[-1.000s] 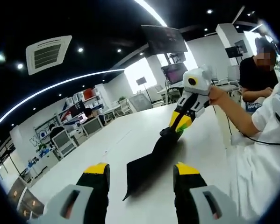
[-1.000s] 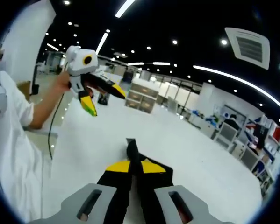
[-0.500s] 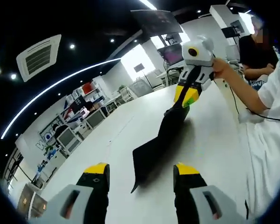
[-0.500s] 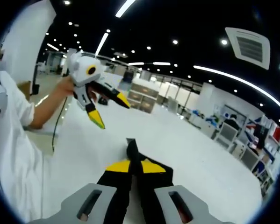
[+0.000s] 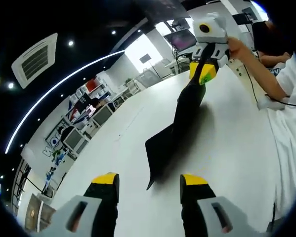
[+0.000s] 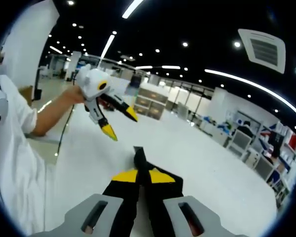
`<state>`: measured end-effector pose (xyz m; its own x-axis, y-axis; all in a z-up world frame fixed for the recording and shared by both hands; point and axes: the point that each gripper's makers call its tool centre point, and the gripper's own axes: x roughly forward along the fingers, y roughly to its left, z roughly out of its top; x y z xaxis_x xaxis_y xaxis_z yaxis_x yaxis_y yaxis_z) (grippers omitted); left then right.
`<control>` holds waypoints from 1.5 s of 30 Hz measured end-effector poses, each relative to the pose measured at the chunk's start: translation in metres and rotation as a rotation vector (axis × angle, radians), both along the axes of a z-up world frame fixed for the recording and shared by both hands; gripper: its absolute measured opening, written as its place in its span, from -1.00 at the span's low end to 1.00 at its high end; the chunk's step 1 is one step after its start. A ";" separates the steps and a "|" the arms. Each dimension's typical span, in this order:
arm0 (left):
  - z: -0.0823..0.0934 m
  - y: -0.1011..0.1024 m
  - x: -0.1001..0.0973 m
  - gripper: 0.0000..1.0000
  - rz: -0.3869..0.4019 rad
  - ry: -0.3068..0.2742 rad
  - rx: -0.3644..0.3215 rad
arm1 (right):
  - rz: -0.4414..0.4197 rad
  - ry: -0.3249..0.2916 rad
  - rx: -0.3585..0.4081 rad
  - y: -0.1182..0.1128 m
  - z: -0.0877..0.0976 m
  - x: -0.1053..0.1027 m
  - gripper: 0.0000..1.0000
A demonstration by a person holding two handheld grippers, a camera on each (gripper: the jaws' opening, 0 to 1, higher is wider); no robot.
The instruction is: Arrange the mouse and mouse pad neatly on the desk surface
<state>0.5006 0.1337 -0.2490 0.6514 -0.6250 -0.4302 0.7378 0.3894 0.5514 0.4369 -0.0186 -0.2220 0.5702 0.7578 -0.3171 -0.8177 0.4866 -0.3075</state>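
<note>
A black mouse pad hangs slanted over the white desk, its lower corner close to the desktop. My right gripper is shut on the pad's far end. In the right gripper view the pad sticks up thin and edge-on between the closed yellow-tipped jaws of my right gripper. My left gripper stands open just short of the pad's near corner, nothing between its jaws. From the right gripper view it hovers open to the upper left of the pad, held by a hand.
The white desk stretches wide around the pad. Office chairs and desks stand beyond its far left side, and monitors at the back. A person in black sits at the right. A cable trails from the hand.
My left gripper has moved in toward the pad, staying open. The right gripper keeps its hold on the pad without moving.
</note>
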 end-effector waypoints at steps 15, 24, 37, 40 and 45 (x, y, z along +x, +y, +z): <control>-0.020 0.004 0.017 -0.06 0.027 -0.048 0.111 | -0.001 0.004 -0.001 -0.001 -0.001 0.001 -0.89; -0.037 0.002 0.023 -0.16 0.009 -0.023 0.111 | 0.002 0.010 -0.002 -0.001 -0.003 0.001 -0.89; -0.059 -0.002 0.029 -0.38 -0.001 0.026 0.098 | 0.004 0.015 0.003 -0.002 -0.003 0.001 -0.89; -0.065 -0.003 0.031 -0.38 0.001 0.031 0.110 | 0.002 0.017 0.004 -0.003 -0.004 0.002 -0.89; -0.068 -0.006 0.035 -0.42 0.005 0.025 0.090 | 0.004 0.019 0.001 -0.003 -0.005 0.001 -0.89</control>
